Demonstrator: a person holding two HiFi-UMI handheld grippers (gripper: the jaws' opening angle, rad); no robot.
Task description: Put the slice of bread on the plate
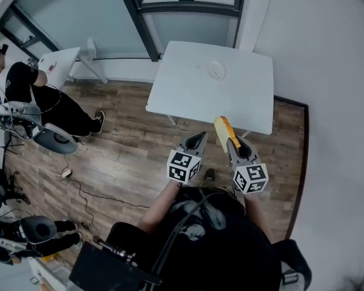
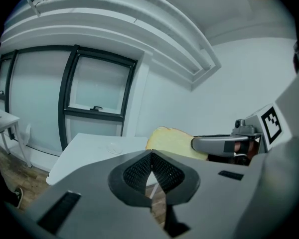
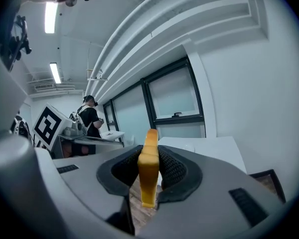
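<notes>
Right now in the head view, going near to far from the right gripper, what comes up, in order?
Near to far: right gripper, shut on the bread → slice of bread → white table → plate → window.

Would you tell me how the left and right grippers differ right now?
The left gripper has its jaws together, while the right gripper has them apart, clamped on the slice of bread. The left gripper is empty; the right gripper holds that slice on edge. Both point toward the white table.
</notes>
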